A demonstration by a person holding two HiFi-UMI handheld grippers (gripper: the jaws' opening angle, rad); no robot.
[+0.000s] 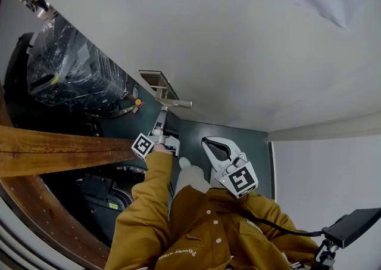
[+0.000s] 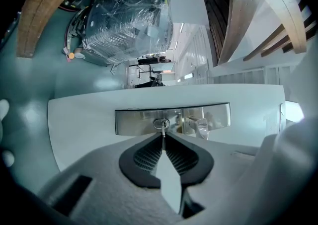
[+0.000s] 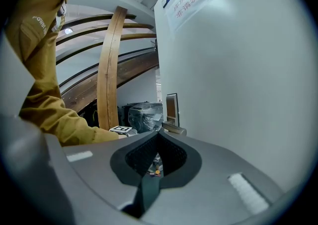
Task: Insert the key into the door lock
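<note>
One white door (image 1: 238,42) fills most of the head view, with one plastic-wrapped bundle (image 1: 71,66) and a curved wooden beam (image 1: 59,149) to its left. There are two grippers. The left gripper (image 2: 162,134) points at the single metal lock plate (image 2: 134,119), its jaws clamped on the one key (image 2: 162,128). The key's thin blade sticks out from the jaw tips to the keyhole (image 2: 161,122), though how deep it sits I cannot tell. Only the left gripper view shows the key and keyhole. The right gripper (image 3: 158,132) hangs back from the door, its jaws together and empty. Its view shows the one door handle (image 3: 174,129) from the side.
</note>
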